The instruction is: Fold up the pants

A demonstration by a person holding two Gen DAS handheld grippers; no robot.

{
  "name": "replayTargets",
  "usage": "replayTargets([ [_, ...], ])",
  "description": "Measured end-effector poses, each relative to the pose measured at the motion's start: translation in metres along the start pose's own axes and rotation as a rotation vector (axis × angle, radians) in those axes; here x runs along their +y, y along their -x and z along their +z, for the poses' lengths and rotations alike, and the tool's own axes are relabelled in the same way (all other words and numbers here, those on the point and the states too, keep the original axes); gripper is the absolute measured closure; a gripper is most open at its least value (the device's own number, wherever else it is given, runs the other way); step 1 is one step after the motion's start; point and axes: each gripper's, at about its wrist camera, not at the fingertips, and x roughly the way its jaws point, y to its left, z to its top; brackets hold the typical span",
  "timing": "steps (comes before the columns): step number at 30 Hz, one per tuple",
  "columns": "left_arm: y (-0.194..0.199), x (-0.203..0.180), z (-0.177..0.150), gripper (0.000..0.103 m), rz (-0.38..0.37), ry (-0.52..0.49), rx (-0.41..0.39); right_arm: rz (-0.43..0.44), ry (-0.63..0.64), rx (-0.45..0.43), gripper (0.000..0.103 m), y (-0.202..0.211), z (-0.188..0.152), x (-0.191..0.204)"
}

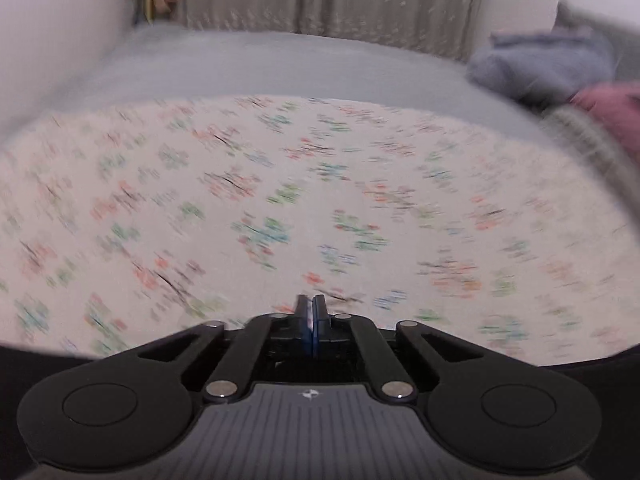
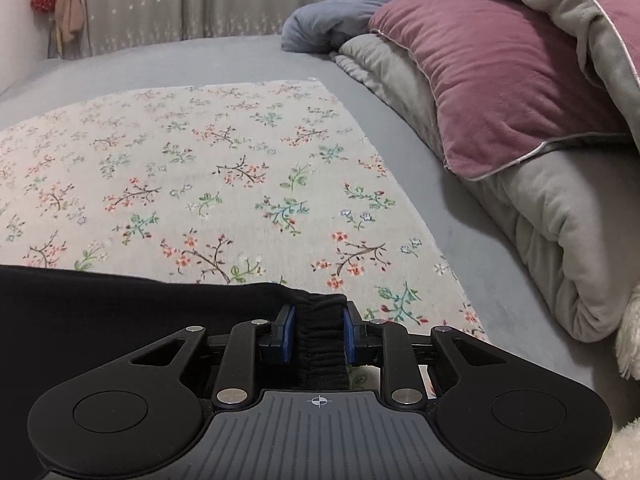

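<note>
The black pants [image 2: 100, 308] lie on a floral cloth [image 2: 224, 184] spread over the bed. In the right wrist view my right gripper [image 2: 319, 322] has its blue pads on either side of the gathered black waistband [image 2: 320, 344] and grips it at the near right corner of the pants. In the left wrist view, which is motion-blurred, my left gripper [image 1: 311, 308] has its pads pressed together with nothing between them, low over the floral cloth [image 1: 280, 200]. A dark strip of the pants [image 1: 60, 354] shows along the bottom left and right edges.
A grey sheet [image 2: 180, 56] covers the bed beyond the cloth. A pink pillow [image 2: 500, 80], a grey folded duvet [image 2: 540, 224] and a blue blanket [image 2: 320, 20] are piled on the right. Curtains [image 2: 180, 0] hang behind.
</note>
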Motion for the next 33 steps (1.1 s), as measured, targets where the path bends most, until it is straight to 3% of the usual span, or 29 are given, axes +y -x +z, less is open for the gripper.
replayTargets([
  [2,0.015,0.008,0.001,0.036,-0.010,0.022,-0.026,0.005,-0.004,-0.004,0.080,0.001,0.002,-0.001],
  [4,0.029,0.015,0.001,0.018,-0.005,0.006,-0.064,0.009,-0.009,0.000,0.080,0.000,0.003,-0.002],
  [5,0.034,0.019,0.001,0.016,-0.018,-0.005,-0.062,0.010,-0.011,0.003,0.080,-0.001,0.003,-0.002],
  [9,0.030,0.023,-0.007,0.016,-0.069,-0.048,0.002,0.007,-0.010,0.004,0.078,0.002,0.002,0.000],
  [13,0.008,0.003,-0.022,0.020,0.006,-0.156,0.015,0.005,-0.016,0.012,0.074,0.001,0.002,0.001],
  [15,-0.002,-0.011,-0.030,0.052,0.013,-0.208,0.017,0.010,-0.023,0.012,0.074,0.000,0.001,0.000],
  [17,-0.010,-0.022,-0.036,0.073,0.089,-0.261,0.020,0.013,-0.013,0.012,0.076,0.000,0.001,0.000],
  [22,-0.002,-0.014,-0.023,0.081,0.090,-0.182,-0.036,0.023,-0.025,-0.055,0.080,0.012,0.006,-0.004],
  [25,0.000,-0.008,-0.019,0.081,0.102,-0.154,-0.060,0.024,-0.032,-0.100,0.080,0.022,0.011,-0.003],
  [27,-0.011,-0.014,-0.023,0.081,0.126,-0.170,-0.055,0.008,-0.017,-0.079,0.080,0.016,0.011,0.000],
  [30,-0.019,-0.030,-0.038,0.080,0.194,-0.255,-0.087,-0.014,0.030,0.022,0.078,-0.008,0.002,0.007],
  [33,-0.012,-0.024,-0.034,0.073,0.170,-0.199,-0.096,-0.045,0.007,-0.010,0.060,-0.002,0.003,0.003],
])
